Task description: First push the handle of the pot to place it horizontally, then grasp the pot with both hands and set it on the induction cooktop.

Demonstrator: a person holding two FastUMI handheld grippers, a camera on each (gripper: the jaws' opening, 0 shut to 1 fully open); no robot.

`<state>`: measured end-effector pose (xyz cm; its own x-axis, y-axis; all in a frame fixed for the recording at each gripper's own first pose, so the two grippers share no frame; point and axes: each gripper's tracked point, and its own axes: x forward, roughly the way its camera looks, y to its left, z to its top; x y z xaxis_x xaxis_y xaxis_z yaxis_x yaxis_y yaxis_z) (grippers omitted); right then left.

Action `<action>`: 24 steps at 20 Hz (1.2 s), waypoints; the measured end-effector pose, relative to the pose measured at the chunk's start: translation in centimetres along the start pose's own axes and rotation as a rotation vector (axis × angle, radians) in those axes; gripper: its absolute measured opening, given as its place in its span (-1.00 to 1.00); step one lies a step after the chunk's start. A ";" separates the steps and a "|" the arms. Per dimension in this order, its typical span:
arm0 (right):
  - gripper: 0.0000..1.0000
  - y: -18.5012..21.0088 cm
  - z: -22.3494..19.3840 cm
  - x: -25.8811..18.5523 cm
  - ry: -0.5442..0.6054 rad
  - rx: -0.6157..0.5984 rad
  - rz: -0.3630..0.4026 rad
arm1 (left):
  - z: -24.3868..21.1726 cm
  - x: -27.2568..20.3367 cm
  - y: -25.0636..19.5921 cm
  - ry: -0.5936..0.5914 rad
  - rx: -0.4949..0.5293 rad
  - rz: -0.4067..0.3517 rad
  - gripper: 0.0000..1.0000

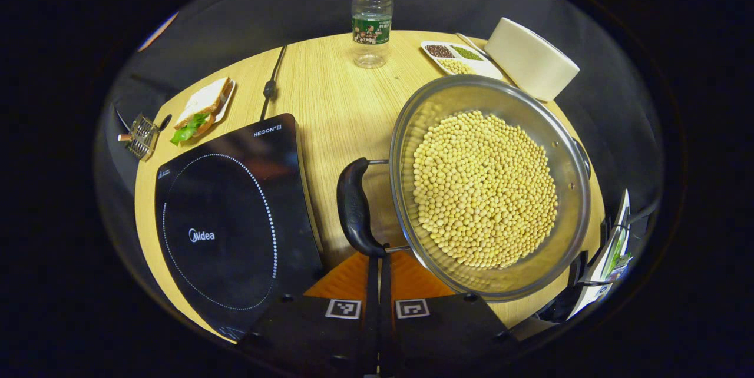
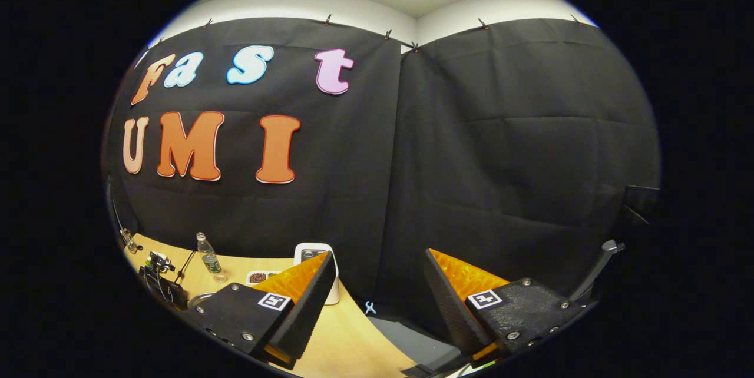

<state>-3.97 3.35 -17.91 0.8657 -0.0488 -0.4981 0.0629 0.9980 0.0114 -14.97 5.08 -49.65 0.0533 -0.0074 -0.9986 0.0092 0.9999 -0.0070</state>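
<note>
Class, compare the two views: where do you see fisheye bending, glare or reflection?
Left gripper view: the table edge curves strongly, the cooktop glass carries a dim reflection, and the pot rim shines. Right gripper view: the wall's top line bows, lighting is even, no glare.

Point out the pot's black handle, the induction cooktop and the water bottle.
pot's black handle (image 1: 353, 207): left gripper view, middle of the curved black grip.
induction cooktop (image 1: 230, 219): left gripper view, black glass inside the dotted ring.
water bottle (image 1: 371, 19): left gripper view, clear body just above the green label.
</note>
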 end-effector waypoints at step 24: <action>0.89 18.1 -18.8 3.5 0.552 -0.076 0.396 | 5.7 -8.6 1.8 -0.205 -0.073 -0.119 0.97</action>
<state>-9.10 21.98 -35.71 0.4347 0.3288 -0.8384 -0.2587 0.9373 0.2334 -9.68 6.89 -40.80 0.2581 -0.1189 -0.9588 -0.0444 0.9899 -0.1347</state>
